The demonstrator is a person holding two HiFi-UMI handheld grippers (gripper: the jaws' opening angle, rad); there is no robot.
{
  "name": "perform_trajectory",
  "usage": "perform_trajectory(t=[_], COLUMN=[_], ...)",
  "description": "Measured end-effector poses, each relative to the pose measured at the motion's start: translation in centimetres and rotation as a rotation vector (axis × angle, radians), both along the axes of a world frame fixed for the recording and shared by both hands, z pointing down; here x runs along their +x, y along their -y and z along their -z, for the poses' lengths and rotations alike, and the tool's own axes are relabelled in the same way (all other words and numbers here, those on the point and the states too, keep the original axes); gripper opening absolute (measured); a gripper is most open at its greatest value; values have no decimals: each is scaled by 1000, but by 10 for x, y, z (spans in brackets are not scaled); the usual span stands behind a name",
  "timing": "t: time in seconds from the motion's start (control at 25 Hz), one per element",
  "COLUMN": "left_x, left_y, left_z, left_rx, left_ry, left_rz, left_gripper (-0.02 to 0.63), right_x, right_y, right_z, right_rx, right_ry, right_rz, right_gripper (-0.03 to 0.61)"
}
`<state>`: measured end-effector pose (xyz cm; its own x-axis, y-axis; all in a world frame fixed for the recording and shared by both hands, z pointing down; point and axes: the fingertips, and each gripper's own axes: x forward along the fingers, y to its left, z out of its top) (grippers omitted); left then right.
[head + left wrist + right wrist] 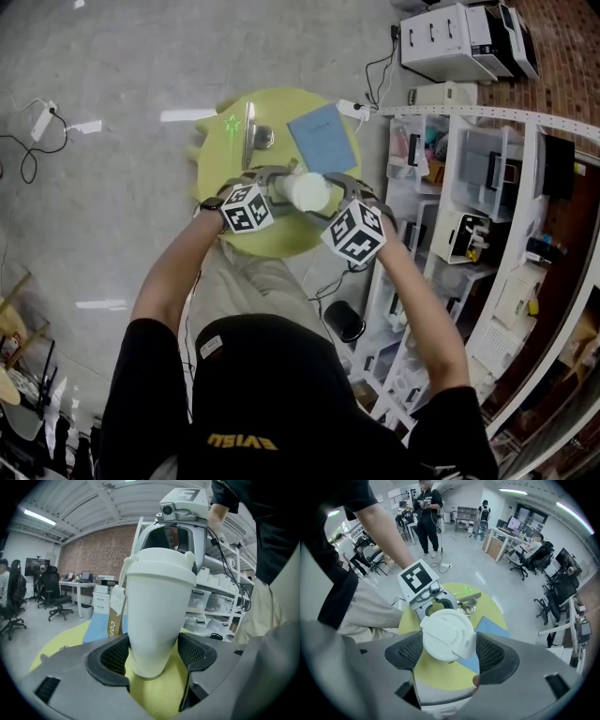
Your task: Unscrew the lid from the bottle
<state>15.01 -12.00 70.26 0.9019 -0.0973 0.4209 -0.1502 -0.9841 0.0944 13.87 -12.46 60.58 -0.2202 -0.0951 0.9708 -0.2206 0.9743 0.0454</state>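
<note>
The lid [447, 634] is still on the bottle [159, 597]; left gripper [153, 653] clamps the bottle's base, right gripper [450, 652] clamps the lid; unscrewing is left.

1. A round yellow-green table [220, 164] stands on a grey floor [112, 84].
2. A white bottle [157, 620] stands upright near the table's middle (its lid [449, 634] on top).
3. Beyond it lie a blue booklet [322, 138] and a silvery metal piece [251, 131], with a small green thing [232, 122] just beside the metal.
</note>
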Motion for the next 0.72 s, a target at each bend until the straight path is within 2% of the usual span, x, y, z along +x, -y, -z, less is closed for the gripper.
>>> perform_trajectory(t=[0.12, 0.24, 0.36, 0.48, 0.56, 0.64, 0.72], left_x=[3, 10, 19, 20, 19, 20, 20], left_y=[-3, -2, 1, 2, 2, 2, 2], left_z=[2, 9, 14, 15, 14, 14, 14], left_rx=[38, 99, 119, 113, 108, 103, 101], left_ry=[22, 28, 16, 4, 2, 4, 7], left_rz=[42, 59, 65, 72, 73, 70, 66], left_gripper=[349, 374, 383, 391, 390, 390, 390], right_x=[0, 3, 8, 9, 11, 13, 11], right_y=[-2, -2, -3, -4, -4, -2, 1], right_z=[2, 2, 4, 9, 10, 9, 6], right_rx=[5, -4, -29, -30, -3, 36, 67], right_ry=[-8, 12, 102, 221, 262, 254, 222], right_rz=[-60, -211, -478, -797, -948, -991, -962], right_gripper=[356, 370, 416, 417, 416, 413, 411])
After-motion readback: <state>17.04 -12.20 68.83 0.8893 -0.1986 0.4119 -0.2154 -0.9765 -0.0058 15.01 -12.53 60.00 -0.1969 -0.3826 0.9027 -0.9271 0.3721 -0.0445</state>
